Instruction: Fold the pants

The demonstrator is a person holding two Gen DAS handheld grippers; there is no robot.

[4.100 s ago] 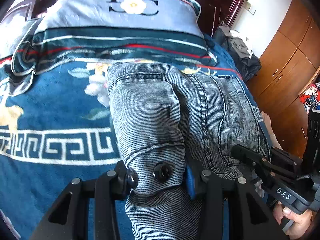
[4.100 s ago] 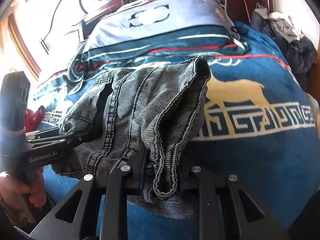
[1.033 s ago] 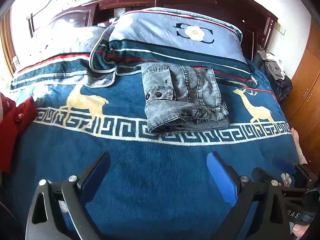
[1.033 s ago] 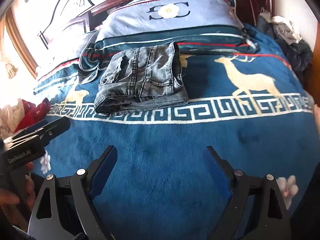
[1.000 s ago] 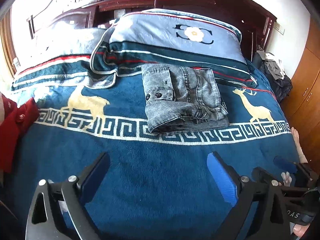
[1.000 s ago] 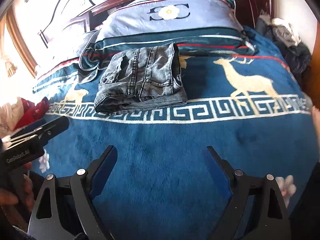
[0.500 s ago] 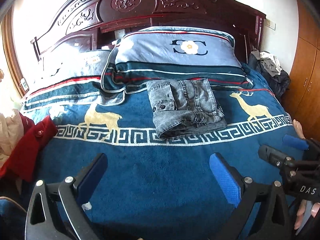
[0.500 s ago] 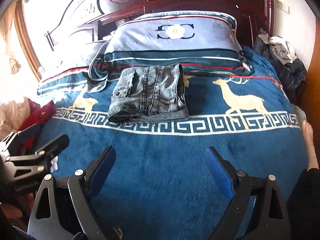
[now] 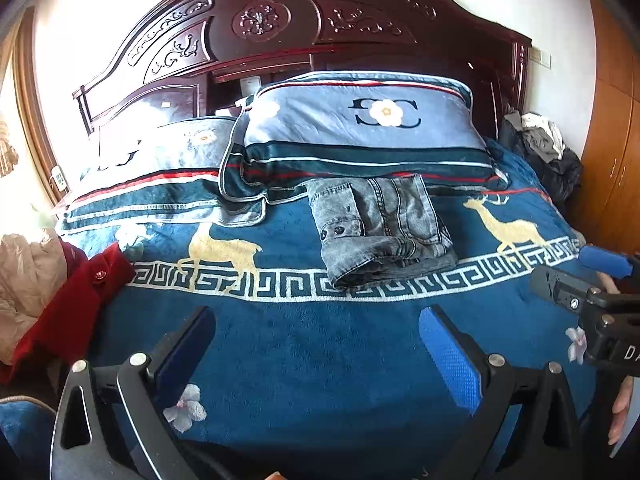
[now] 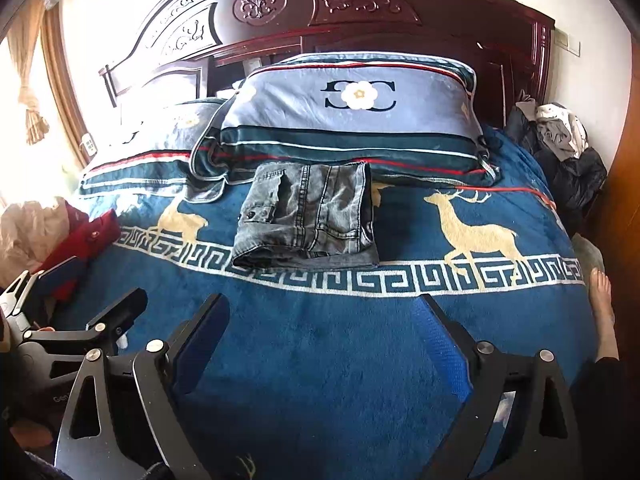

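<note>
The grey denim pants (image 9: 380, 228) lie folded into a thick rectangle on the blue deer-pattern blanket (image 9: 320, 360), just in front of the big pillow. In the right wrist view the pants (image 10: 308, 216) show their buttoned waistband on the left. My left gripper (image 9: 316, 316) hangs open over bare blanket, well short of the pants, nothing between its blue pads. My right gripper (image 10: 322, 300) is likewise open and empty, at a similar distance from them. Each gripper appears at the edge of the other's view.
A large pillow (image 9: 360, 128) leans on the carved dark headboard (image 9: 280, 20). A red garment (image 9: 72, 300) and a pale bundle lie at the bed's left edge. Dark clothes (image 9: 548, 152) are heaped at the far right beside a wooden wardrobe (image 9: 612, 160). A bare foot (image 10: 600, 300) stands right of the bed.
Both grippers, shut on the pants four seconds ago, have let go. Over the last second they have drawn back and upward, so the pants look smaller and more headboard shows.
</note>
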